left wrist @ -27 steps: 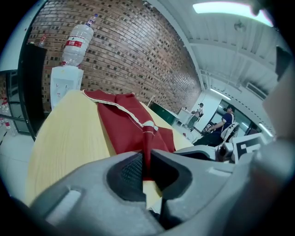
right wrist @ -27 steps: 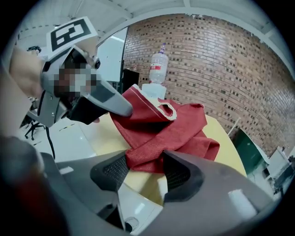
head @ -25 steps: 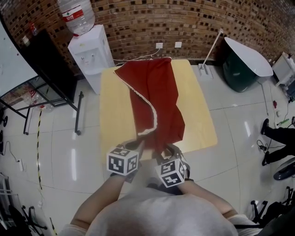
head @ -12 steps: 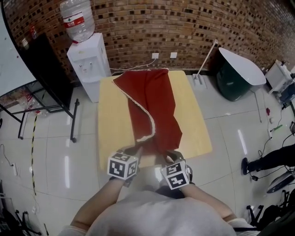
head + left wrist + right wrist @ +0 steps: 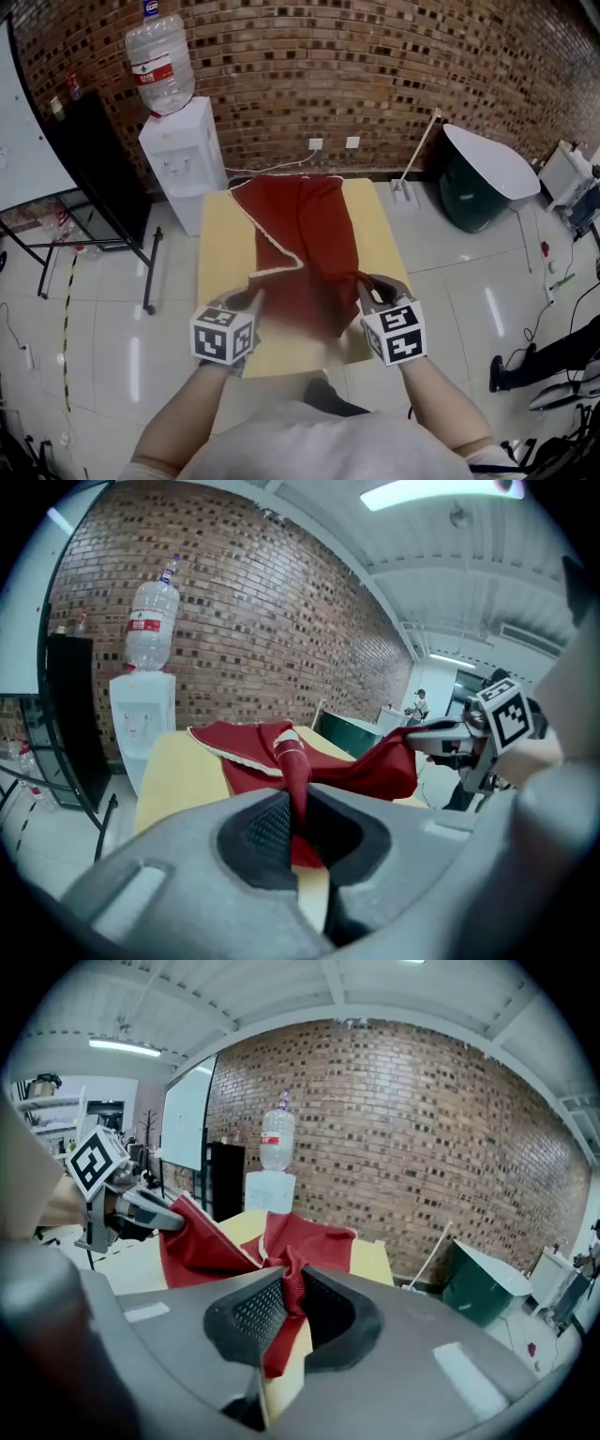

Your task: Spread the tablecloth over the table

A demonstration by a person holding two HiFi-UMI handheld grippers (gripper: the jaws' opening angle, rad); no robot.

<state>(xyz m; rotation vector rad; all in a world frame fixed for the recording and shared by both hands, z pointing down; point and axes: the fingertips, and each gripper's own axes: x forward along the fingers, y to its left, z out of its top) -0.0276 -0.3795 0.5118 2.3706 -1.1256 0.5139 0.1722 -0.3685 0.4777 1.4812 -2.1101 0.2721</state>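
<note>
A dark red tablecloth (image 5: 302,230) with a white trim lies bunched in a strip along the middle of the yellow table (image 5: 221,246). Its near end hangs lifted between my two grippers. My left gripper (image 5: 255,298) is shut on the near left part of the cloth, and a fold is pinched between its pads (image 5: 274,825). My right gripper (image 5: 364,285) has the near right part between its jaws, which are closing on it; the fabric (image 5: 292,1283) is squeezed between the pads. Each gripper view shows the other gripper holding the stretched cloth.
A white water dispenser (image 5: 180,136) with a bottle stands at the table's far left corner. A black rack (image 5: 101,155) is further left. A green tub with a white lid (image 5: 487,159) and a leaning white pole (image 5: 419,150) stand at the right. A person's legs (image 5: 553,356) show at the right edge.
Both grippers rose and moved apart, lifting and widening the cloth's near end. The right gripper's jaws came together on the cloth.
</note>
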